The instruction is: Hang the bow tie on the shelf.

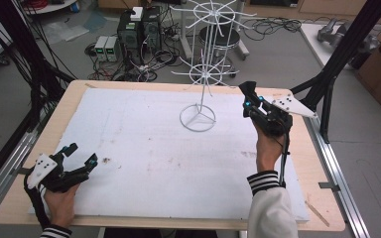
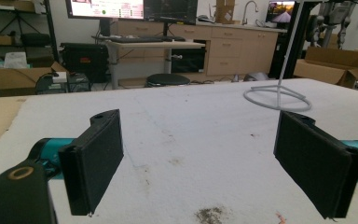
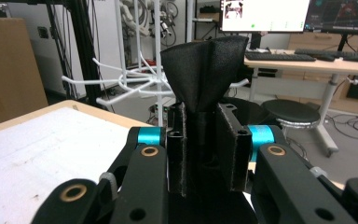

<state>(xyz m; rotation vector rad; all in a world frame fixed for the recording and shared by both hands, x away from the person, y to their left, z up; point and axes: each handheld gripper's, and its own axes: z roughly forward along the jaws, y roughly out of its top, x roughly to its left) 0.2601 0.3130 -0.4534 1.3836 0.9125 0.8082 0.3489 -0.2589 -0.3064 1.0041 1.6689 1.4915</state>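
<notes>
Right gripper [image 1: 248, 89]: right of centre in the high view, raised off the table in my hand, my jaws clamped on a black cloth item [image 3: 204, 70].
Black cloth item: pinched between my right pads in the right gripper view, its free end fanning out above them at the centre of the frame; what kind of item it is I cannot tell. In the high view it is the dark tip at the top of my right gripper, just right of the rack's pole.
Left gripper [image 1: 81, 153]: lower left of the high view, low over the white board [image 1: 144, 153], my jaws spread wide with nothing between them; the left gripper view shows bare board between the two pads.
White wire rack [image 1: 197, 118]: upright at upper centre of the high view, ring base on the board, arms spreading above it.
Distance: my two grippers are well apart, one at each side of the board.
</notes>
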